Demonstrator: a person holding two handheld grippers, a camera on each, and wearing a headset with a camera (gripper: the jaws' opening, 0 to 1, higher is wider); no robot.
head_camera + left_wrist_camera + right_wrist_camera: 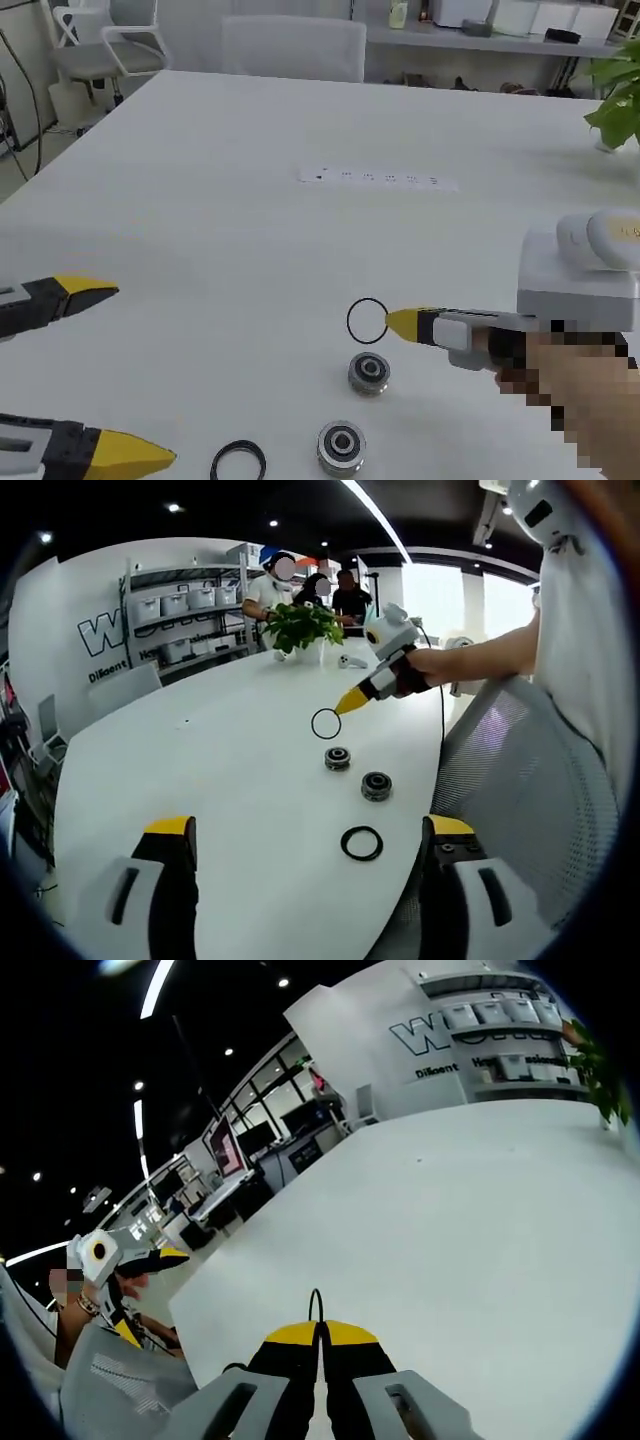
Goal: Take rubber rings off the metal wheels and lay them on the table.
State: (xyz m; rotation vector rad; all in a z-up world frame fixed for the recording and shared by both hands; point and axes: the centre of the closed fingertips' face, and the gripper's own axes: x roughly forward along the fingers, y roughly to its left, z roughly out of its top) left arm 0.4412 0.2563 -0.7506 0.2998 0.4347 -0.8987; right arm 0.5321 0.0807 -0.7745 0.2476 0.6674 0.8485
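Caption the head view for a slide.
Right gripper pinches a rubber ring beside two metal wheels; a second ring lies on the white table.

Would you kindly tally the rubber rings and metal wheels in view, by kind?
Rubber rings: 2, the held ring in the right gripper and the loose ring on the table.
Metal wheels: 2, the far wheel and the near wheel.
Total: 4.

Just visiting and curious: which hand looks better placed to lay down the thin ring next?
Right. The right gripper has its fingers shut on the rubber ring, over the table by the metal wheels. The left gripper is open and empty.
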